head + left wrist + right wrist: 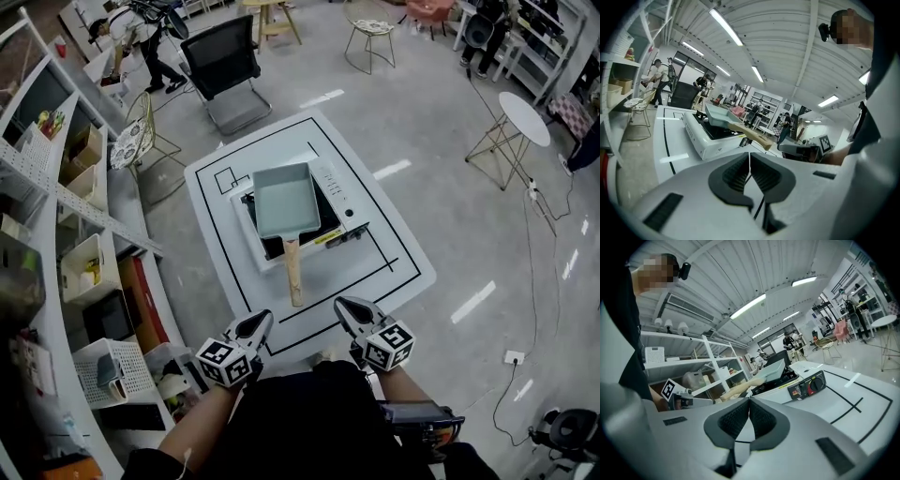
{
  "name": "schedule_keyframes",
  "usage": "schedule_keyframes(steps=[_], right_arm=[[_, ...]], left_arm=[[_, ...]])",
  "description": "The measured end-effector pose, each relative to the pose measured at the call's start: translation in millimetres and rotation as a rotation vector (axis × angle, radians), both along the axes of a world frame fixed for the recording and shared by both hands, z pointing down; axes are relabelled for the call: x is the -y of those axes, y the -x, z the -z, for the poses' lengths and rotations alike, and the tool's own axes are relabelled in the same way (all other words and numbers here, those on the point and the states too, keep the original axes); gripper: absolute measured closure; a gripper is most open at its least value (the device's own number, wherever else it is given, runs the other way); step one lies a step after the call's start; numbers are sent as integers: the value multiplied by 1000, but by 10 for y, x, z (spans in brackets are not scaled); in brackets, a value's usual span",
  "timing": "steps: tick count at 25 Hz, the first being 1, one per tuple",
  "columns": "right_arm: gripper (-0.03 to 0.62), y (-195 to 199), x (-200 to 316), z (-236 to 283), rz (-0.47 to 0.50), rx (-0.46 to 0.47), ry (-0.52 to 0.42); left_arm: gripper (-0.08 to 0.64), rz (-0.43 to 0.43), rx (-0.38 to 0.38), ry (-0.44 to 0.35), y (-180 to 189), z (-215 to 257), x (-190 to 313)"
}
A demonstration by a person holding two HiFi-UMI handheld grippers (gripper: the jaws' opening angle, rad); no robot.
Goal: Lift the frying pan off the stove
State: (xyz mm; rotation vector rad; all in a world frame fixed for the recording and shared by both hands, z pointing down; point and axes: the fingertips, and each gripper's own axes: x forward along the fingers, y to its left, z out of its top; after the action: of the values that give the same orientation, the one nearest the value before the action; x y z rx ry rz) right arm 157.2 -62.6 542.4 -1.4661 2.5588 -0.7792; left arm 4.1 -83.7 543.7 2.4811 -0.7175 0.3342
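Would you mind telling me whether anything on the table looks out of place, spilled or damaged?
Nothing stands out. The pan rests on the stove, and its wooden handle juts past the stove's front edge over the table. No spills or damage show.

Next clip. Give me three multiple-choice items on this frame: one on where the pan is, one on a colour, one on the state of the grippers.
1. Where is the frying pan?
A. on top of the stove
B. under the stove
C. leaning against the stove's side

2. What colour is the pan's handle?
A. black
B. pale wood
C. red

3. How do the jaws of the left gripper and the right gripper stand?
A. both wide apart
B. both together, with nothing between them
C. both closed on the handle

Answers:
1 A: the pan sits over the burner.
2 B: the handle is light tan.
3 B: each gripper view shows its pads meeting, short of the handle.
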Motion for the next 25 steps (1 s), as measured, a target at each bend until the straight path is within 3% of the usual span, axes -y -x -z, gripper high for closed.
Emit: schedule_keyframes(steps=[8, 13, 25], right_arm=[[566, 31, 327, -46, 109, 33, 5], [566, 106, 520, 28, 124, 103, 29], [566, 37, 739, 238, 62, 181, 74]], left_arm=[[546, 104, 40, 29, 116, -44, -22], [546, 174, 43, 39, 300, -31, 51], [546, 150, 0, 38, 325, -53, 196]])
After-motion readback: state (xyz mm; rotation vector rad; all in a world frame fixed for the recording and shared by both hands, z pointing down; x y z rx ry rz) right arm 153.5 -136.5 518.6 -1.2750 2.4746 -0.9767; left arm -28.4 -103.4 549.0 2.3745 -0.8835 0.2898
